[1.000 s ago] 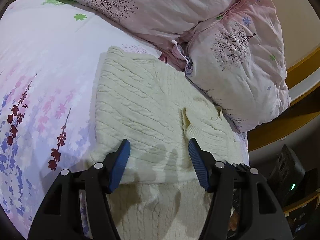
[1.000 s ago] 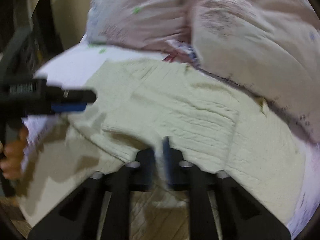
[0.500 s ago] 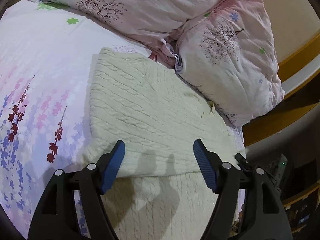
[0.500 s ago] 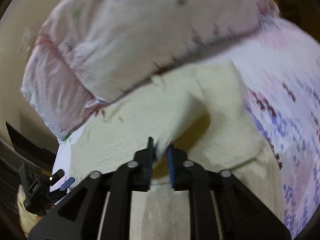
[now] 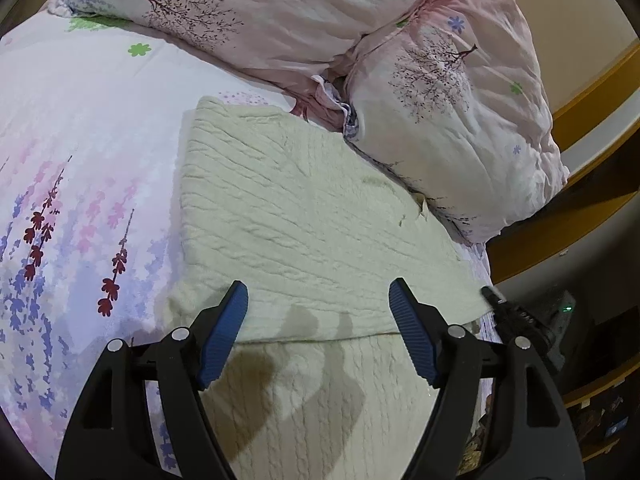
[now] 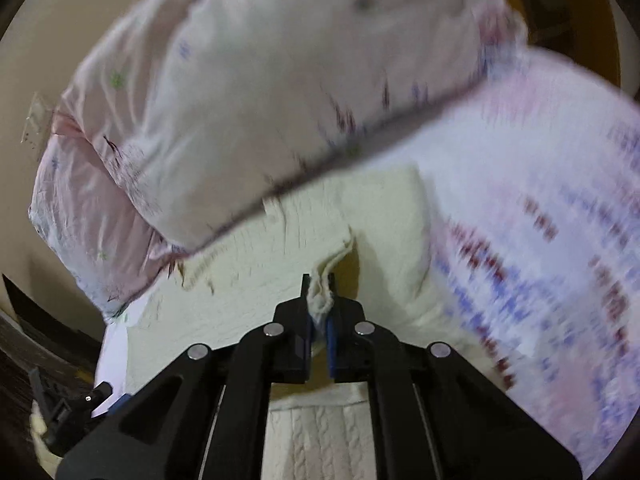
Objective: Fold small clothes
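- A cream cable-knit sweater lies on the bed, its far edge right against the pink pillows at the head.
- The knit shows ribbed, rope-like rows running across it; the cloth looks thick and soft, with small wrinkles near the pillows.
- One layer is folded over another: a straight folded edge crosses the sweater on the side away from the pillows, and a second knit layer runs out from under it toward the camera.
- The corner of the sweater next to the pillows is squared off, and its side toward the open sheet forms a fairly straight line.
- The sheet beside the sweater is white and pink with purple and dark red flower sprigs.
- The left claw hangs over the folded edge with its blue fingers wide apart; nothing is between them, and their shadows fall on the knit below.
- The right claw is clamped tight on a bunched edge of the sweater, which stands up in a pinched ridge between the fingers, on the side away from the pillows.
- In the right wrist view a flap of sweater rises toward the clamped claw, with a dark shadowed hollow beside it; that picture is blurred.
- The right claw also shows at the sweater's corner in the left wrist view.
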